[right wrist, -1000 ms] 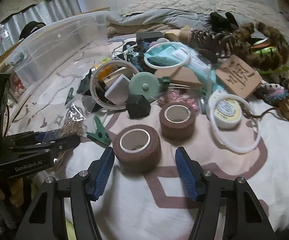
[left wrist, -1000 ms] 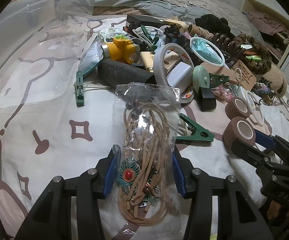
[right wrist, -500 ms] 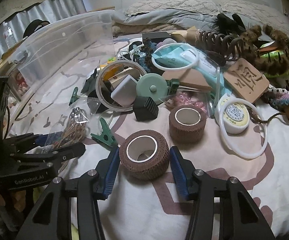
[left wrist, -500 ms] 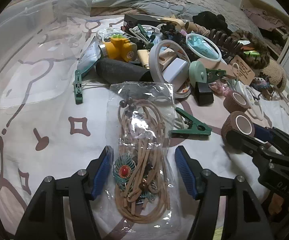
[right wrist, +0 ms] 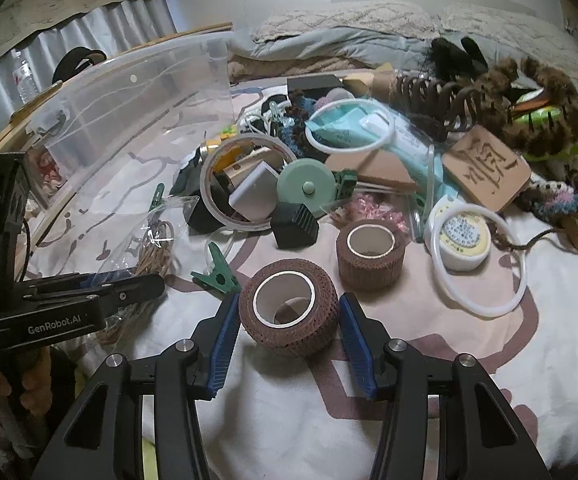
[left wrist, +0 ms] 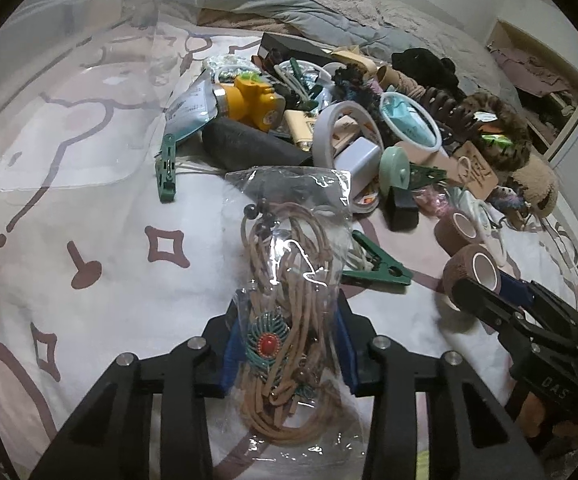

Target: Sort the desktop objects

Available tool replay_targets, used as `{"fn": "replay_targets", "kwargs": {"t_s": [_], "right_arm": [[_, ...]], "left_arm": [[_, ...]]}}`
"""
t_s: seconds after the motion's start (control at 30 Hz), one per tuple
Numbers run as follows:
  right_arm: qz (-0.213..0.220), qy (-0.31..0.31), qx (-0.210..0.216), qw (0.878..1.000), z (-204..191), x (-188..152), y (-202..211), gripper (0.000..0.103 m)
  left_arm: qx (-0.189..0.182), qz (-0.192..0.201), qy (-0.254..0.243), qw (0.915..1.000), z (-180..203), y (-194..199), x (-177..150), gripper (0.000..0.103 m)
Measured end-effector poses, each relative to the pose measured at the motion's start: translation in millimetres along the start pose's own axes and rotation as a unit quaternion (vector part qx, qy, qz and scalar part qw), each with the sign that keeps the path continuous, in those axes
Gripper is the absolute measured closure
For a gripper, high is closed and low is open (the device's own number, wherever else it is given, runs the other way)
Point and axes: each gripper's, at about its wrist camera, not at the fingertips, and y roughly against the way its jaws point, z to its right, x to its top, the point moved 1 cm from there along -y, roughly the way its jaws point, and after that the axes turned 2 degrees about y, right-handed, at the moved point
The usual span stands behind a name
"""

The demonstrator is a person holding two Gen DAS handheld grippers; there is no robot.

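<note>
While the left gripper [left wrist: 287, 344] is closing its jaws around a clear bag of tan cords [left wrist: 289, 280] on the bedspread [left wrist: 89, 240], a brown bandage roll [right wrist: 289, 306] is clamped by the right gripper [right wrist: 289, 344].

Bandage roll [right wrist: 289, 312]: rough, matt brown woven cloth. Bag [left wrist: 289, 280]: glossy, crinkled clear plastic. Storage bin [right wrist: 129, 128]: smooth transparent plastic. Bedsheet [right wrist: 489, 380]: soft matt cloth.

Black plastic two-finger left gripper [left wrist: 289, 344] — blue ribbed pads, silver screws, "GenRobot.AI" lettering. Matching black right gripper [right wrist: 289, 338] — same blue pads, silver screws.
</note>
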Motion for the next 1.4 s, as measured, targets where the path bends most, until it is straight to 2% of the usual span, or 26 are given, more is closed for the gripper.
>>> {"fn": "replay_targets", "kwargs": {"t_s": [0.3,0.63,0.77,0.87,1.1,1.27,1.4], "right_arm": [[0.010,-0.005,0.010,1.000,1,2,11,0.052],[0.020,-0.022,0.040,0.999,2,9,34,0.052],[0.045,-0.021,0.052,0.997,-5,17,51,0.052],[0.071,-0.018,0.066,0.995,-8,26,65,0.052],[0.122,-0.017,0.060,0.991,-7,55,91,0.052],[0.144,0.000,0.063,0.988,-11,83,103,0.052],[0.163,0.016,0.069,0.984,-22,107,108,0.052]], "left_arm": [[0.004,0.016,-0.006,0.9998,3,17,-4,0.066],[0.005,0.021,0.001,0.9998,11,40,-10,0.066],[0.007,0.032,-0.005,0.9994,20,53,-4,0.066],[0.003,0.049,-0.016,0.9987,30,67,5,0.066],[-0.004,0.097,-0.039,0.9945,48,101,36,0.066],[-0.006,0.140,-0.047,0.9890,48,126,65,0.066],[0.007,0.171,-0.053,0.9837,39,143,91,0.066]]}}
